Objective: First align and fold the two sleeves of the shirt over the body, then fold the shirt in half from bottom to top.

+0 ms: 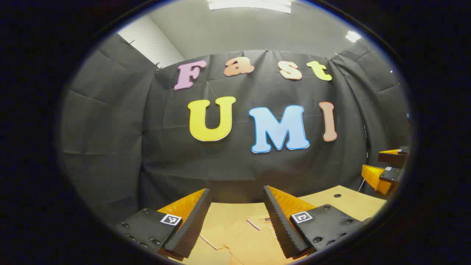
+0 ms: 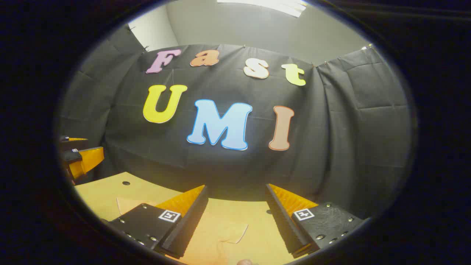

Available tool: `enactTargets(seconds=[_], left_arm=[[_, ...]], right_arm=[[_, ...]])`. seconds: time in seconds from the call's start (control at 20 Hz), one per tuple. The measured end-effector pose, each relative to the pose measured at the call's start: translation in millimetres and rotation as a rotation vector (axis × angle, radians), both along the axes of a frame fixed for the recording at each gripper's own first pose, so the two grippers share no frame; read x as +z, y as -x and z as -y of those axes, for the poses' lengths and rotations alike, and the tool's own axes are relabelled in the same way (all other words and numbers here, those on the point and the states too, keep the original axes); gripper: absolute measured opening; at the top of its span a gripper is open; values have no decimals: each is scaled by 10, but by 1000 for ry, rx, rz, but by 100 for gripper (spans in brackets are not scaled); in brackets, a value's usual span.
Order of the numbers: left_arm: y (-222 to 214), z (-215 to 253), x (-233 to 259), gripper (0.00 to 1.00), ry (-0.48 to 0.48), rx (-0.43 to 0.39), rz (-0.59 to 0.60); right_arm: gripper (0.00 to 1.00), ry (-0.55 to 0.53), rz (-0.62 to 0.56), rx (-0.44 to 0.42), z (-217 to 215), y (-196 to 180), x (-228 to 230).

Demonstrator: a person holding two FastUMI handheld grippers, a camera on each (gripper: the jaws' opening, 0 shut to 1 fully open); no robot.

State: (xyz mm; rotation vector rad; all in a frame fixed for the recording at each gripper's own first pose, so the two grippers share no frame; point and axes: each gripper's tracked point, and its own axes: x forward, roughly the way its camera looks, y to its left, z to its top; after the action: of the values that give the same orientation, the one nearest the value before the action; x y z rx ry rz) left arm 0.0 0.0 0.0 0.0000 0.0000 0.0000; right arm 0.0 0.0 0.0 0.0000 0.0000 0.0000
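Observation:
An orange shirt (image 1: 243, 239) lies flat on the wooden table (image 1: 346, 202), its collar (image 1: 259, 222) showing between my left gripper's fingers. My left gripper (image 1: 235, 197) hangs open above it, holding nothing. In the right gripper view a sleeve of the shirt (image 2: 230, 232) lies below my right gripper (image 2: 235, 193), which is also open and holding nothing. Another bit of the shirt (image 2: 128, 204) shows to the left there. The right gripper (image 1: 386, 167) appears at the far right of the left gripper view, and the left gripper (image 2: 79, 156) at the far left of the right gripper view.
The black cloth wall (image 1: 235, 162) stands close behind the table's far edge. The tabletop has small round holes (image 1: 337, 195). A fingertip (image 2: 244, 262) shows at the bottom of the right gripper view.

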Motion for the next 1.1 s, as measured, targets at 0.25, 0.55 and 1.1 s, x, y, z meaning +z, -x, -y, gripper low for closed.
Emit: enactTargets(seconds=[0.25,0.55,1.1], left_arm=[[2,-5,-32,94,6,4,-11],[-3,-14,-50,94,6,18,-23],[-2,-9,-86,94,19,21,-49]], right_arm=[[96,14,-7,4,5,-26,-6],[96,16,-18,8,-4,-45,-13],[96,-30,-116,31,-20,-401,-338]])
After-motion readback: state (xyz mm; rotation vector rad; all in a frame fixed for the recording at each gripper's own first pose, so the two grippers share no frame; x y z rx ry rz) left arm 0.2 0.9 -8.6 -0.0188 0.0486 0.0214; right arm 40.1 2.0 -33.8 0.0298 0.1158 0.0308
